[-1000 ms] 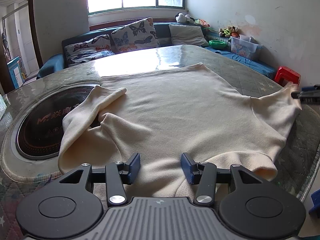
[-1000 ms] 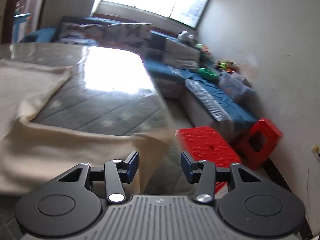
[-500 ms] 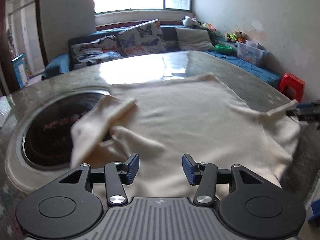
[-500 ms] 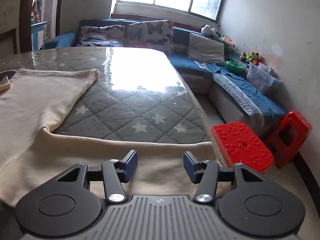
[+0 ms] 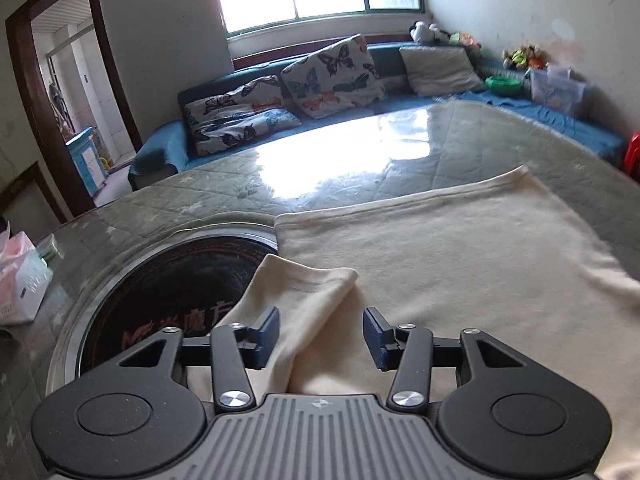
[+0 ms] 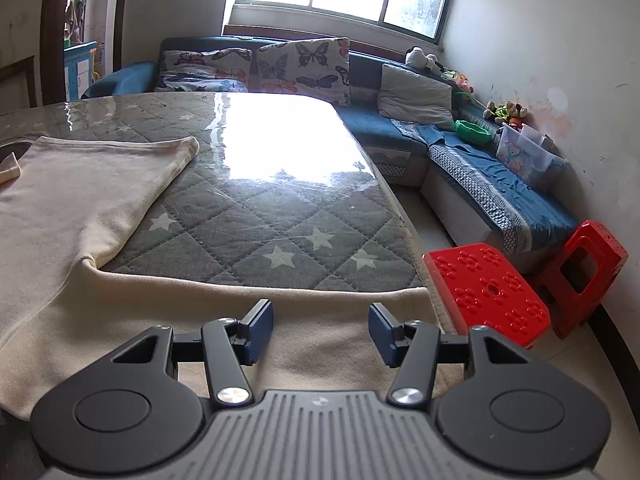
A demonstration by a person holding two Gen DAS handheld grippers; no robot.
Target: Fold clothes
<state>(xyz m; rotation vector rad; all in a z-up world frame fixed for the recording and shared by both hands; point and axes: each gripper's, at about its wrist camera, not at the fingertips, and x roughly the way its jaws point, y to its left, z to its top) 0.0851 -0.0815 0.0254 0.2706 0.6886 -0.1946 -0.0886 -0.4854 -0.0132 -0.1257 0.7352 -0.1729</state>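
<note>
Lying spread across the quilted bench [image 6: 256, 220], the cream sweater [image 5: 460, 248] has one sleeve [image 5: 296, 300] folded inward. Both the left gripper [image 5: 320, 338] and right gripper [image 6: 320, 334] hover over it, fingers wide apart, holding nothing.

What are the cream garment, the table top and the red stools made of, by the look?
Cream garment: soft matte knit, probably cotton fleece; it drapes, with stitched hems. Table top: quilted star-print fabric under a clear glossy sheet, glass or plastic; it shows window glare and scratches. Red stools: glossy moulded plastic, by the embossed pattern.
</note>
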